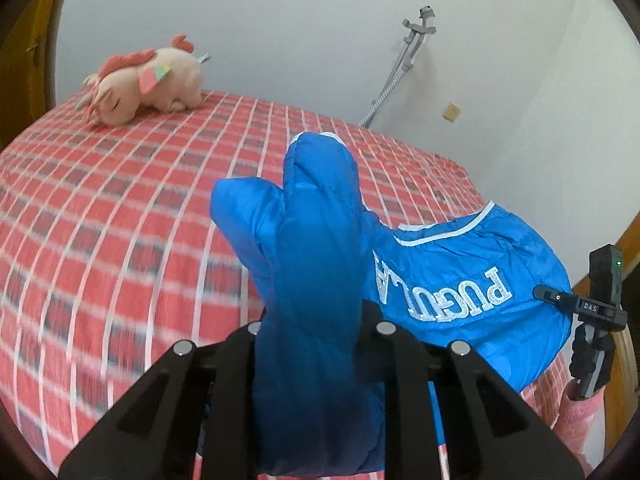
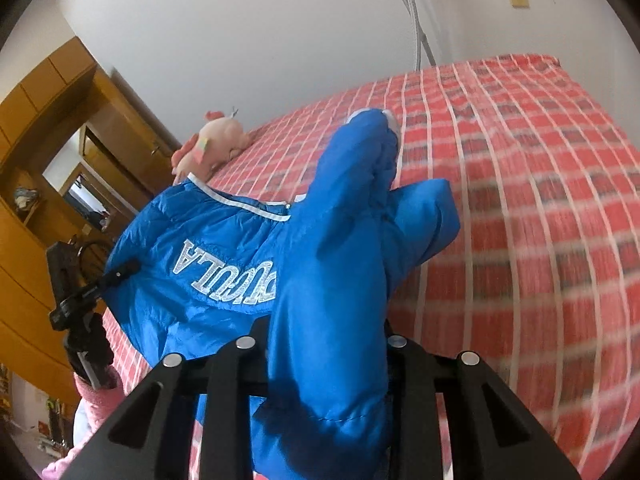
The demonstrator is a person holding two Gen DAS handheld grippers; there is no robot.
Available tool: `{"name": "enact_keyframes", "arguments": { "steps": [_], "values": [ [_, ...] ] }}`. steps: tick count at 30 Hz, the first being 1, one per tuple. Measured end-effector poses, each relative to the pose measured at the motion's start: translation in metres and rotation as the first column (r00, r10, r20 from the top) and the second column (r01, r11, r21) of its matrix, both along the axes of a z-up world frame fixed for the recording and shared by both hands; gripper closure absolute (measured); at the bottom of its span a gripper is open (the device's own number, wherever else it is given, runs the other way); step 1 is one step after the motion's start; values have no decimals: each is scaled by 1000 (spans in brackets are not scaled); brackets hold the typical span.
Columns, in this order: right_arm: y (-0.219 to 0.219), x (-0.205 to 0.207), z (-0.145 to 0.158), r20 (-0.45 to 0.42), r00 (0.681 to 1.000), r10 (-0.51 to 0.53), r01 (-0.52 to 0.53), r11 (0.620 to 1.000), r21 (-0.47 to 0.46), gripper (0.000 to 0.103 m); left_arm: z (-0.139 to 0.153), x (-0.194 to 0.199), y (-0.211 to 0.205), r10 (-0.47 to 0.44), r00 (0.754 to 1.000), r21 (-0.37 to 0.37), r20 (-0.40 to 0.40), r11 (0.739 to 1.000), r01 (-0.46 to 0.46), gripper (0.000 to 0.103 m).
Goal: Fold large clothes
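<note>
Blue, shiny quilted jacket [image 1: 460,280] with white piping hangs above the red-and-white checked bed cover [image 1: 120,220], stretched between the two tongs. Silver-white stitched lettering runs across it, upside down in both views: "PUGULA" can be made out from the left wrist, though the last letters are partly covered by a fold, and only "UGULA" shows clearly from the right wrist. The left tongs [image 1: 316,332] are closed on a bunched fold of the jacket that rises straight ahead of them and hides the fingertips. The right tongs [image 2: 324,344] are likewise clamped on a thick fold of the jacket [image 2: 224,248], their tips buried in fabric. Right of the left tongs, the other black gripper body [image 1: 596,320] shows a small label reading "DAS"; its lower part is cut off by the frame edge. Far ahead and left of the left tongs, a pink plush unicorn [image 1: 148,84] lies on the bed. The bed cover looks motion-blurred.
</note>
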State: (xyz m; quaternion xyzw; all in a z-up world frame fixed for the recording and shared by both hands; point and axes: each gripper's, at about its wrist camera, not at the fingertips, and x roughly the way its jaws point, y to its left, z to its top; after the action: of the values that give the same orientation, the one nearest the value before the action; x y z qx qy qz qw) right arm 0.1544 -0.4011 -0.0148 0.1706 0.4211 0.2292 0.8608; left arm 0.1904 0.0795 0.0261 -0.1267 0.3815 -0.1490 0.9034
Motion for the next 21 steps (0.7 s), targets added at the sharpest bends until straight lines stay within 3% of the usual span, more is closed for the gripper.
{"name": "enact_keyframes", "arguments": {
  "steps": [8, 12, 21],
  "values": [
    [-1, -42, -40, -72, 997, -26, 24, 999, -40, 71, -45, -52, 17, 13, 999, 29, -47, 1000, -12, 78],
    [-3, -43, -67, -101, 993, -61, 55, 997, -61, 64, -78, -53, 28, 42, 996, 23, -80, 999, -40, 60],
    [-7, -44, -96, -48, 995, -91, 90, 996, -20, 58, -104, -54, 25, 56, 998, 59, -13, 997, -55, 51]
  ]
}}
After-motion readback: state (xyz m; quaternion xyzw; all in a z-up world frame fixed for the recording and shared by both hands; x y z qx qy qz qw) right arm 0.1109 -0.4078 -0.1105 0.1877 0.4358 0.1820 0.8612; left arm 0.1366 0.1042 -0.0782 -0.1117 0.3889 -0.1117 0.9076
